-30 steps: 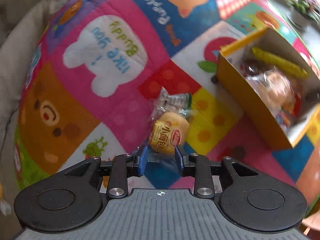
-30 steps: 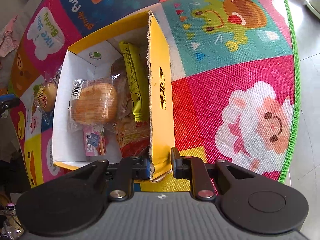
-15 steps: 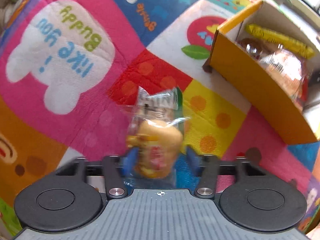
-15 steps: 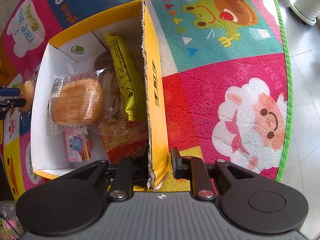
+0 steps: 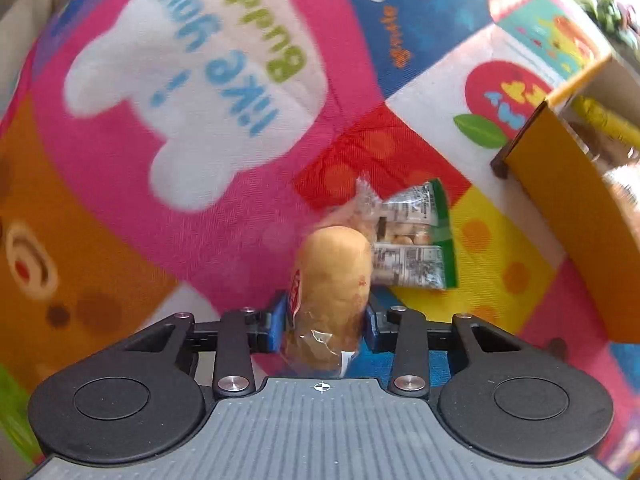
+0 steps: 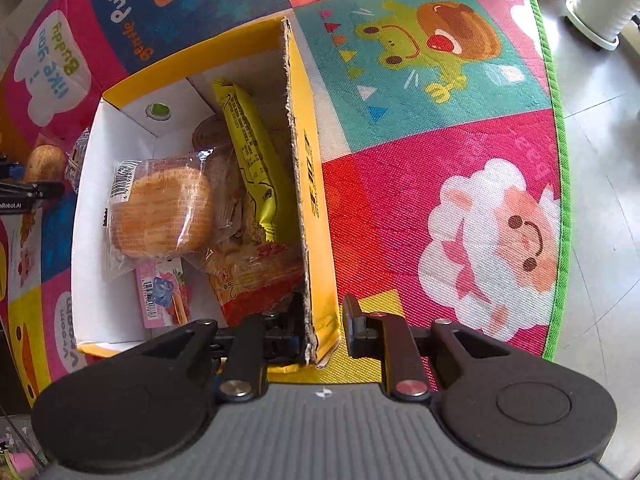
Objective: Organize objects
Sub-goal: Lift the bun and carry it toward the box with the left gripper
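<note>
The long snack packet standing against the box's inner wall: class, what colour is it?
Yellow packet, with dark print; the right wrist view shows it best.

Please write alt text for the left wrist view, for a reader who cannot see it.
The left gripper pinches a wrapped bread roll above a colourful play mat. A green-edged snack packet lies just beyond, a yellow box at right.

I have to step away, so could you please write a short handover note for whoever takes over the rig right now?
Left gripper: its jaws have just been closing and now pinch the wrapped bun over the play mat.
Right gripper: shut on the right wall of the yellow box, steadying it.
Done: several snacks are in the box, including a round cake and a yellow packet.
Left: put the bun in the box, then the green-edged nut packet lying on the mat beside the box.
</note>
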### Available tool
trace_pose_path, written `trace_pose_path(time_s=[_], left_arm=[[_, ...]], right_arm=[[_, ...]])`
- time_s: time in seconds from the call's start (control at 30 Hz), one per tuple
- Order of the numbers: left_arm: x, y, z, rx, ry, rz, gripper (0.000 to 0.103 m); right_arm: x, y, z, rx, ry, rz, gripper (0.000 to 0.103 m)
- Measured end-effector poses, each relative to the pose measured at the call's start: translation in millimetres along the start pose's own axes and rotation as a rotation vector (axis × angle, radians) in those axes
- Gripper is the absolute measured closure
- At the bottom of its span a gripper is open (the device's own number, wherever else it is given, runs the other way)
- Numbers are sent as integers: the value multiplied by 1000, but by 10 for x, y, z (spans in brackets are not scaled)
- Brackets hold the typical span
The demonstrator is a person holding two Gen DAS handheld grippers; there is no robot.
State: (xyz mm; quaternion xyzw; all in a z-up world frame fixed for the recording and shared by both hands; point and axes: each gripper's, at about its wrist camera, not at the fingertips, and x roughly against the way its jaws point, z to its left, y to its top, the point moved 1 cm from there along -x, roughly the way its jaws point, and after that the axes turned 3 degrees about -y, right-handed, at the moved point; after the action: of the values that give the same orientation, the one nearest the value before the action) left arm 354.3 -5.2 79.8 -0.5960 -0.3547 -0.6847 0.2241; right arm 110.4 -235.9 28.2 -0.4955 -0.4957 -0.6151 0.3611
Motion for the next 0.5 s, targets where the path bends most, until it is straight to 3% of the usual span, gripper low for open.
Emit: trace_pose_path(time_s=[0.1, 0.17, 0.33, 0.5], left_arm=[[165, -127, -62, 38, -20, 24, 63], [346, -241, -193, 79, -87, 31, 63], [704, -582, -851, 106, -211, 58, 63], [814, -875, -1544, 89, -246, 146, 63]], right_arm=[[-25, 48, -14, 18, 4, 18, 85], [-33, 72, -16, 33, 5, 31, 85], [-56, 132, -34, 72, 27, 67, 85], [-26, 170, -31, 123, 71, 79, 85]])
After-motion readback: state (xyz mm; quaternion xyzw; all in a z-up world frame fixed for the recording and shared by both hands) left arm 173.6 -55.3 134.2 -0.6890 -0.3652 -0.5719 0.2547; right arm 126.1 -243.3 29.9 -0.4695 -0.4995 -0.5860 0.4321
